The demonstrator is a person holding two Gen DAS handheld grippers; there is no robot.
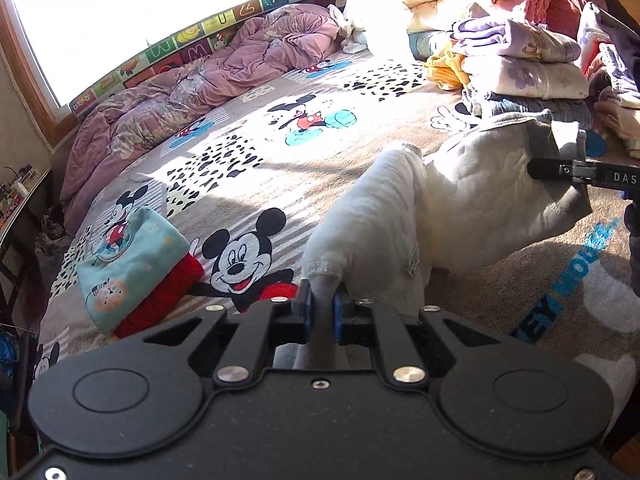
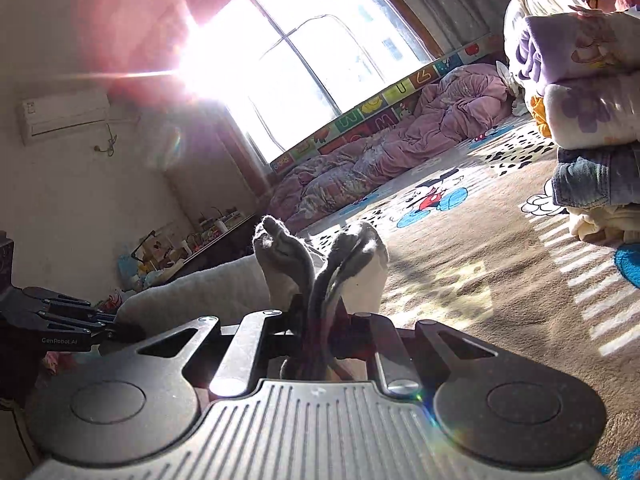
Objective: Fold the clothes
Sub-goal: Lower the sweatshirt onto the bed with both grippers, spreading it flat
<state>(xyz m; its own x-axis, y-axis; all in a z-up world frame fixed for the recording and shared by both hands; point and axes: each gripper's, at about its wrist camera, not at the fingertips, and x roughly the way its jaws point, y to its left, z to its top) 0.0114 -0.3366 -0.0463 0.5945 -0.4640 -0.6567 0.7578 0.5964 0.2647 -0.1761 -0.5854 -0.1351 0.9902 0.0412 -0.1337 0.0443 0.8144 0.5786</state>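
Sunlit bed [image 1: 360, 184] with cartoon blanket: left gripper [image 1: 322, 312] and right gripper [image 2: 320, 320] each pinch an end of a grey garment [image 1: 460, 200], stretched crosswise between them.

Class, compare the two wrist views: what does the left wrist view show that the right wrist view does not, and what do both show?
Only the left wrist view: a folded teal top lying on a red garment.
Only the right wrist view: a wall air conditioner.
Both: the grey garment, pinched by the left gripper and the right gripper, and the Mickey blanket.
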